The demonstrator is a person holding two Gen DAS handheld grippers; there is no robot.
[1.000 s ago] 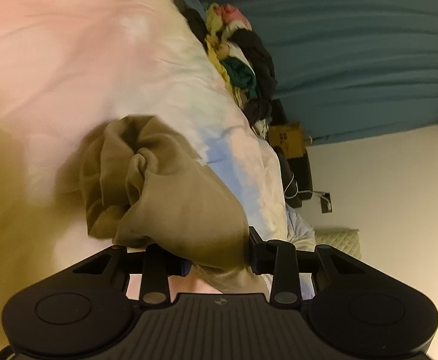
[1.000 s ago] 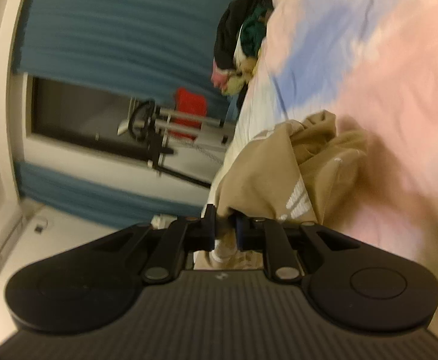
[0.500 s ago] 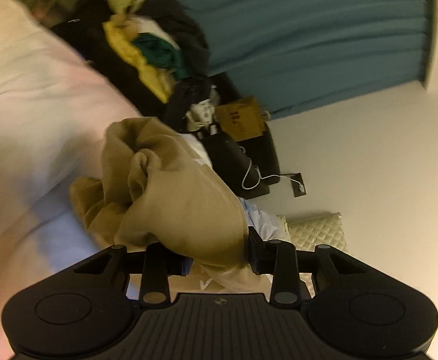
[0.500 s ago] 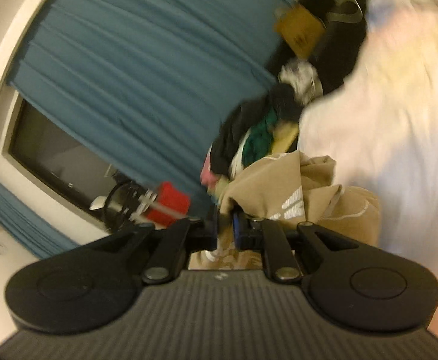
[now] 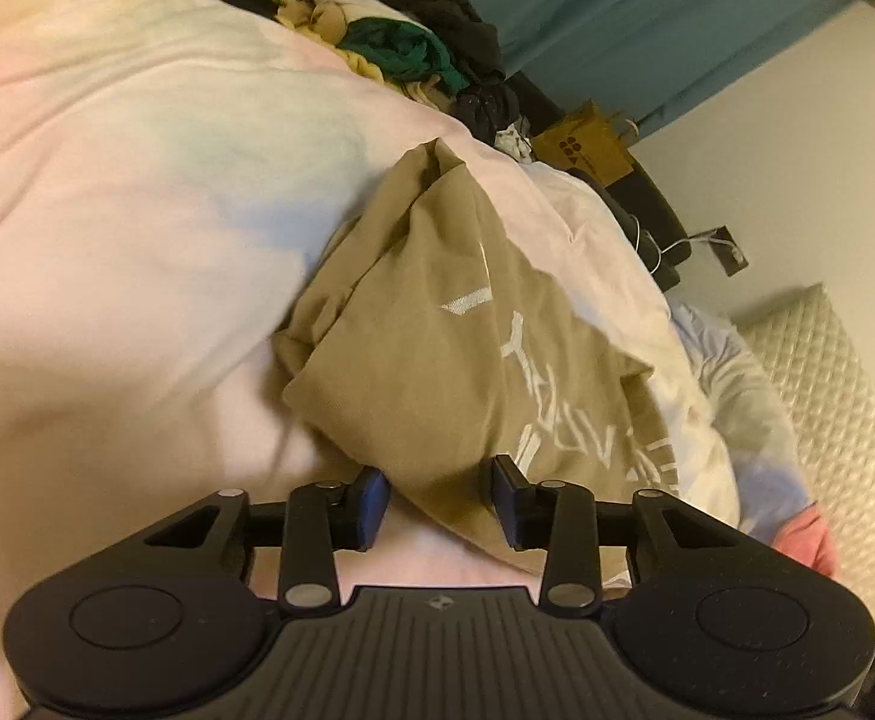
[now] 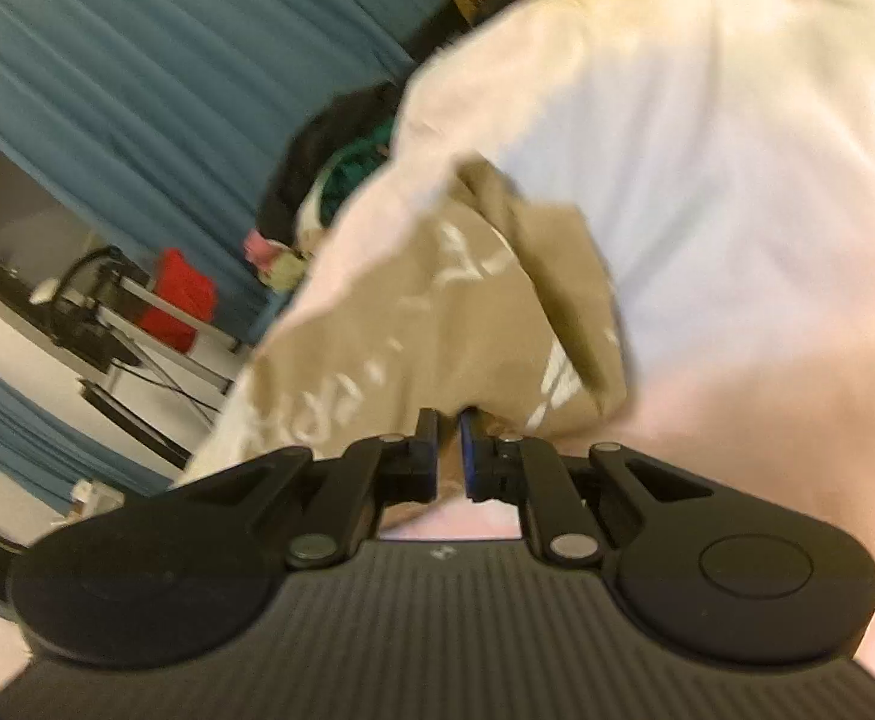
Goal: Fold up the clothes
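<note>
From the left wrist: the left gripper [image 5: 437,501] has its fingers part-spread around a thick bunch of the tan shirt [image 5: 455,348], which bulges out between them. The far pad presses on the cloth; the near pad seems only to brush it, so I take it as a loose hold on a bulky fold. The shirt lies crumpled on the pale duvet [image 5: 137,192], white print up, probably just laid there to be spread. A heap of other clothes [image 5: 401,42] waits at the bed's far end, before the blue curtain [image 5: 647,6]

From the right wrist, rather blurred: the right gripper [image 6: 449,456] is pinched nearly closed on a thin edge of the shirt [image 6: 413,312], likely a hem, to pull it flat across the duvet [image 6: 707,150]
</note>
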